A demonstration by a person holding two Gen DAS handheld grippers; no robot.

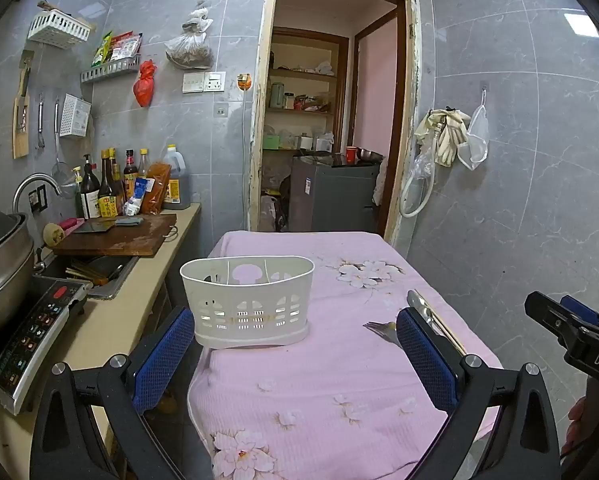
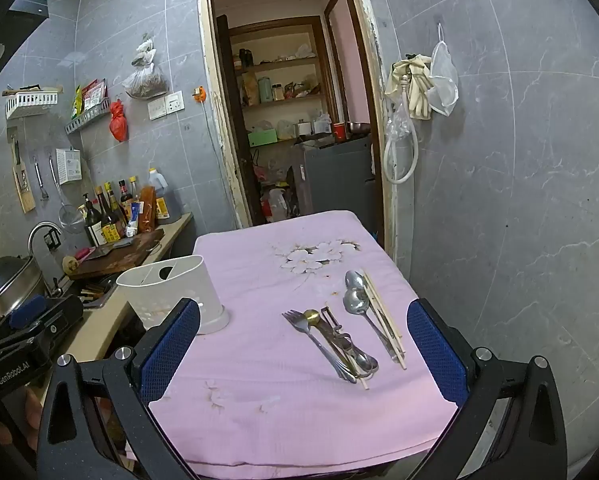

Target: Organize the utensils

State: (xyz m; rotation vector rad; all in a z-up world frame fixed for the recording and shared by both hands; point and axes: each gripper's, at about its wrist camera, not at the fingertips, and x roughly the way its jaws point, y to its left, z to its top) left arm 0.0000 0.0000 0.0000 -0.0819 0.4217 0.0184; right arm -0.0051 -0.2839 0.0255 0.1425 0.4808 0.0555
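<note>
Left hand-held gripper (image 1: 295, 344) jaws apart, empty, facing white caddy (image 1: 247, 300); right hand-held gripper (image 2: 303, 344) jaws apart, empty, above utensils (image 2: 339, 340) on desk (image 2: 259, 400).

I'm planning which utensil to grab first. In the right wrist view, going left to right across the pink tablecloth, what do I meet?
White plastic slotted utensil holder → silver metal fork → gold-coloured spoon → two silver metal spoons → pale wooden chopsticks. The pieces piled under the gold spoon overlap too much to order.
</note>
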